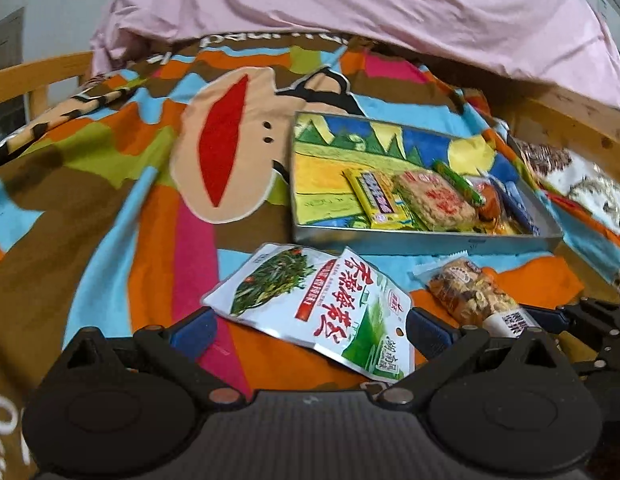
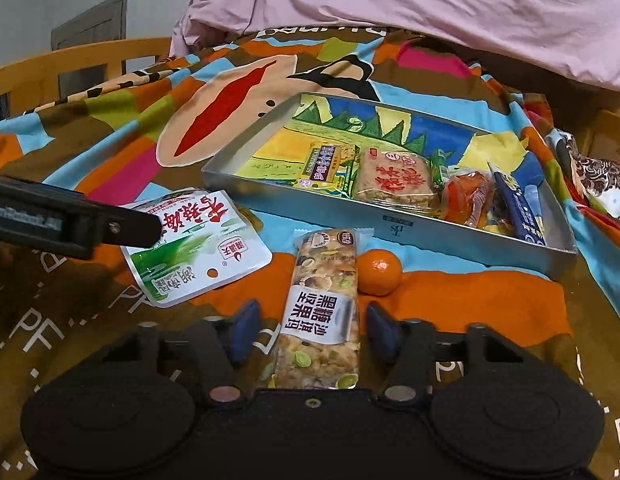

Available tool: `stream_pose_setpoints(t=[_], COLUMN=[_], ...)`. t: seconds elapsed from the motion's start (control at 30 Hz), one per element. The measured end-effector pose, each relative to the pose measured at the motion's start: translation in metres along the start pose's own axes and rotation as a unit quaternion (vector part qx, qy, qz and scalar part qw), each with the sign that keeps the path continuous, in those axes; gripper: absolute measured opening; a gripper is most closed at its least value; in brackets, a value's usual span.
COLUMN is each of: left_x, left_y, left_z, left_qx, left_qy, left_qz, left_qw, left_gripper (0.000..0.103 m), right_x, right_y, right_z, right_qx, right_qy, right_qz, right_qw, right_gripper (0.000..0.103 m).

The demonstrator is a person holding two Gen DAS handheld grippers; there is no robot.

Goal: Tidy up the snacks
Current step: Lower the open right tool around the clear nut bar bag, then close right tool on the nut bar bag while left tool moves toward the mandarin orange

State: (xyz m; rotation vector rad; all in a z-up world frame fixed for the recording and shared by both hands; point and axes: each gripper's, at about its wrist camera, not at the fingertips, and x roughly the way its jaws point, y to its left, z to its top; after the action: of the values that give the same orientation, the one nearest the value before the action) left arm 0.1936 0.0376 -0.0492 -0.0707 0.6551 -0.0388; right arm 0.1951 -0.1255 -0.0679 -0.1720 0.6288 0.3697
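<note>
A white and green vegetable snack pouch (image 1: pixel 321 300) lies on the colourful blanket between the blue pads of my left gripper (image 1: pixel 310 328), which stands open around it. A long nut bar (image 2: pixel 319 320) in clear wrap lies lengthwise between the fingers of my right gripper (image 2: pixel 313 328). A thin gap shows on each side of the bar, so this gripper is open. A small mandarin (image 2: pixel 378 272) rests beside the bar. Behind them sits a shallow metal tray (image 2: pixel 389 232) holding several packs: a yellow one (image 2: pixel 325 168), a rice cake (image 2: pixel 397 182), an orange one (image 2: pixel 467 200) and a blue one (image 2: pixel 523 212).
A pink duvet (image 2: pixel 429 12) is heaped behind the tray. The wooden bed frame (image 2: pixel 82 60) runs along the left, and the wooden bed frame (image 1: pixel 569 120) also shows at the far right. The left gripper's body (image 2: pixel 70 220) reaches over the pouch.
</note>
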Motion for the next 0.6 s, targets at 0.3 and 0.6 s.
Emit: stream_pose_setpoints(t=[0.3, 0.6], left_x=[0.03, 0.062], left_y=[-0.005, -0.002], left_z=[0.019, 0.022], left_qx=[0.077, 0.108], left_qy=[0.034, 0.089], left_qz=[0.004, -0.053], left_qw=[0.9964, 0.9887], left_gripper=[0.103, 0.103], right_x=[0.002, 0.005], right_y=[-0.002, -0.008], right_z=[-0.003, -0.002], right_qx=[0.003, 0.027], right_qy=[-0.002, 0.001], right_qz=[0.005, 0.02], right_qw=[1.0, 0.999], right_gripper=[0.045, 0.046])
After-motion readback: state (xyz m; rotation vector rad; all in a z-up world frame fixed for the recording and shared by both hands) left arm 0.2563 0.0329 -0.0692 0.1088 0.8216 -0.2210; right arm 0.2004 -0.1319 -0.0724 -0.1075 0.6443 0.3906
